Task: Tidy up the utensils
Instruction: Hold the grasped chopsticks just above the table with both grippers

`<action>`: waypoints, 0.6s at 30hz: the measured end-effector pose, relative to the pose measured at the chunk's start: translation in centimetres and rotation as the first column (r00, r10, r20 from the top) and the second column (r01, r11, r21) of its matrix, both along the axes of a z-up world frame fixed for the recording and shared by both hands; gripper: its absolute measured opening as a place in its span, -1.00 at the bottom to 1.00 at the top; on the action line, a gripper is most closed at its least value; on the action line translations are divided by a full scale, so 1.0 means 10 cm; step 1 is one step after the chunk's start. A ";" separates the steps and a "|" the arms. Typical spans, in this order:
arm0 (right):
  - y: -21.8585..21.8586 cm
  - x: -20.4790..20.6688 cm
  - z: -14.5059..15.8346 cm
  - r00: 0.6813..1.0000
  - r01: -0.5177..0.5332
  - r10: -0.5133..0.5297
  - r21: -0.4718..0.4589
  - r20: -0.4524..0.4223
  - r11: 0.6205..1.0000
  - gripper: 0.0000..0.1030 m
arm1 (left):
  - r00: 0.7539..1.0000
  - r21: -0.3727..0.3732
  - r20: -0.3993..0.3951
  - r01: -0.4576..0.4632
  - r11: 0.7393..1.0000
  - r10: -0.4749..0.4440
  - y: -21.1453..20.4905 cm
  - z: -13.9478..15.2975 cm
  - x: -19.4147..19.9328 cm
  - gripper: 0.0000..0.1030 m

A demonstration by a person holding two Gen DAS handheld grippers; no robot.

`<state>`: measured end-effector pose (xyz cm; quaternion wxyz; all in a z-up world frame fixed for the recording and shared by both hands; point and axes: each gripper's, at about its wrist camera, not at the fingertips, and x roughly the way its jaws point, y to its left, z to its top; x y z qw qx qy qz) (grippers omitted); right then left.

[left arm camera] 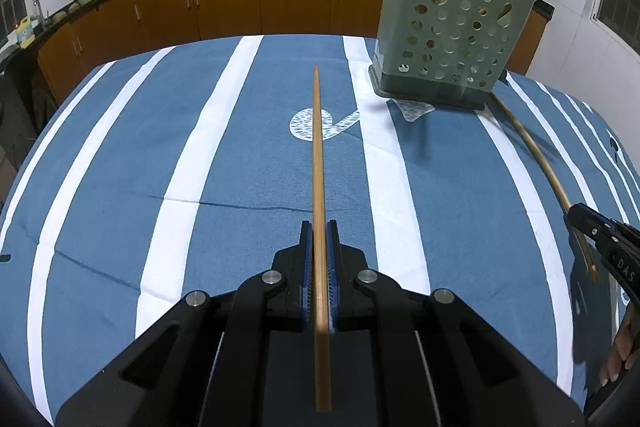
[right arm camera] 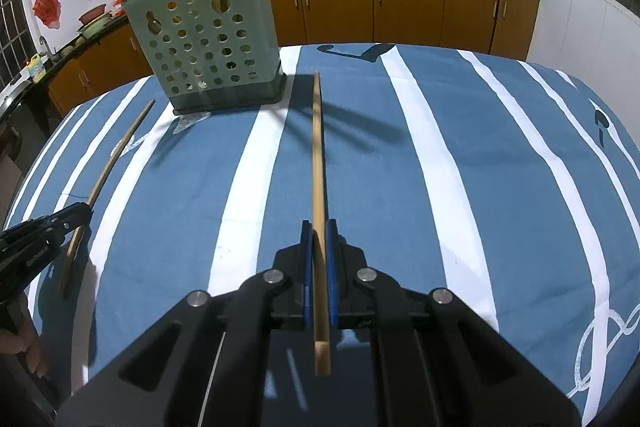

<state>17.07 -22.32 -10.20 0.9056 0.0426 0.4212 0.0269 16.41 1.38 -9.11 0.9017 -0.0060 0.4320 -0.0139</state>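
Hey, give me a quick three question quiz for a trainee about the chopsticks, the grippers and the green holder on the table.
1. True or false: the left gripper is shut on a chopstick.
2. The right gripper holds: A a spoon, B a chopstick, C nothing.
3. Fill in: the green holder stands on a blue and white striped ____.

Key: 1 true. 2 B. 3 tablecloth.
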 end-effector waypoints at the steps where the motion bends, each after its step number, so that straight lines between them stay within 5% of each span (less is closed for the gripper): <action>1: 0.00 0.00 0.00 1.000 0.000 0.000 -0.001 -0.001 1.000 -0.84 | 1.000 0.000 0.000 0.000 1.000 0.000 0.00 0.00 0.00 -0.85; 18: 0.02 0.00 -0.05 1.000 -0.003 0.003 -0.002 -0.014 1.000 -0.83 | 1.000 0.007 0.000 0.005 1.000 -0.005 0.00 0.00 0.00 -0.85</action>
